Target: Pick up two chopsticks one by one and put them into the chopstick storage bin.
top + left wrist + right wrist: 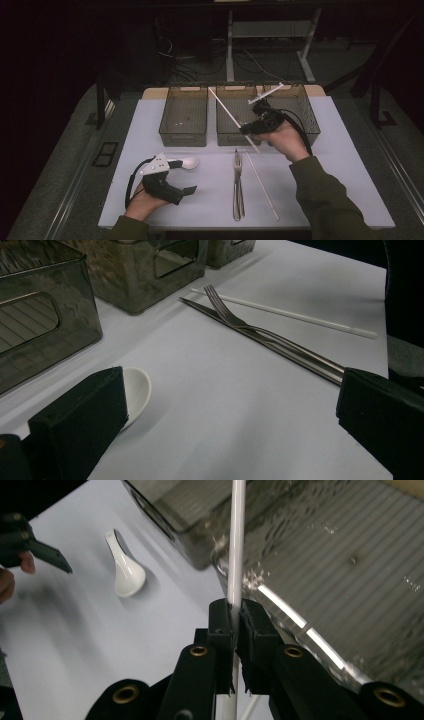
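Observation:
My right gripper [246, 131] is shut on a long white chopstick [225, 107] and holds it slanted above the middle grey bin [227, 139]. In the right gripper view the jaws [236, 611] pinch the chopstick [236, 540] low on its shaft, over the bin's edge. A second white chopstick [262, 185] lies on the white mat [210, 200] beside a metal fork and knife [238, 185]. My left gripper [185, 192] rests open at the front left with nothing between its jaws [230, 395]. Just beyond it lies a white ceramic spoon [187, 163].
Three translucent grey bins stand in a row at the back of the mat: left [182, 136], middle, and right [309, 120]. The fork and knife [270, 337] and the loose chopstick [300, 317] lie across the mat ahead of my left gripper. Dark floor surrounds the table.

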The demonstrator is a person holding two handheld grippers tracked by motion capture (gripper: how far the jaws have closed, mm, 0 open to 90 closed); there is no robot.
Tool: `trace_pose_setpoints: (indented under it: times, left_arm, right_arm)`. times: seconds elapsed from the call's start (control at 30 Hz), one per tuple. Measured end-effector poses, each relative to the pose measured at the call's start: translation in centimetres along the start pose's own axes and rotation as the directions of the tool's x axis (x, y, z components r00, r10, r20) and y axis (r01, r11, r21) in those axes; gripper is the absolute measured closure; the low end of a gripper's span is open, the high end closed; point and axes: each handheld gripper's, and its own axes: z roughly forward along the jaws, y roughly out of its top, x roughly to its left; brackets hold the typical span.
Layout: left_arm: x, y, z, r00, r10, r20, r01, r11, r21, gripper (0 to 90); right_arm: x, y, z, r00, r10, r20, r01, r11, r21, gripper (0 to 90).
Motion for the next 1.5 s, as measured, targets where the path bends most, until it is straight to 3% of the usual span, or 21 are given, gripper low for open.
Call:
trace_pose_setpoints:
  times: [0.4,0.87,1.23,1.33,1.5]
  left_arm:
    - [0.1,0.1,0.0,1.0,-0.001,0.002,0.001,1.0,-0.004,0.0]
    - [0.0,0.1,-0.1,0.9998,0.016,0.007,-0.016,0.9999,-0.001,0.0]
    - [0.0,0.1,-0.2,0.9997,0.019,0.014,-0.019,0.9998,-0.005,0.0]
    - [0.0,0.1,-0.2,0.9997,0.019,0.014,-0.019,0.9998,-0.006,0.0]
    - [0.0,0.1,-0.2,0.9997,0.021,0.016,-0.021,0.9998,-0.007,0.0]
  right_arm:
    - [1.0,4.4,2.3,0.9999,-0.014,-0.004,0.014,1.0,-0.027,83.9]
    - [2.1,9.2,6.7,1.0,0.0,-0.01,-0.001,0.999,-0.037,83.9]
    - [2.4,11.8,10.2,0.9984,0.054,-0.02,-0.055,0.997,-0.059,83.8]
    - [2.6,12.2,11.0,0.9989,0.045,-0.014,-0.045,0.998,-0.051,83.8]
    - [2.3,12.3,12.4,0.9973,0.072,-0.014,-0.073,0.996,-0.054,83.8]
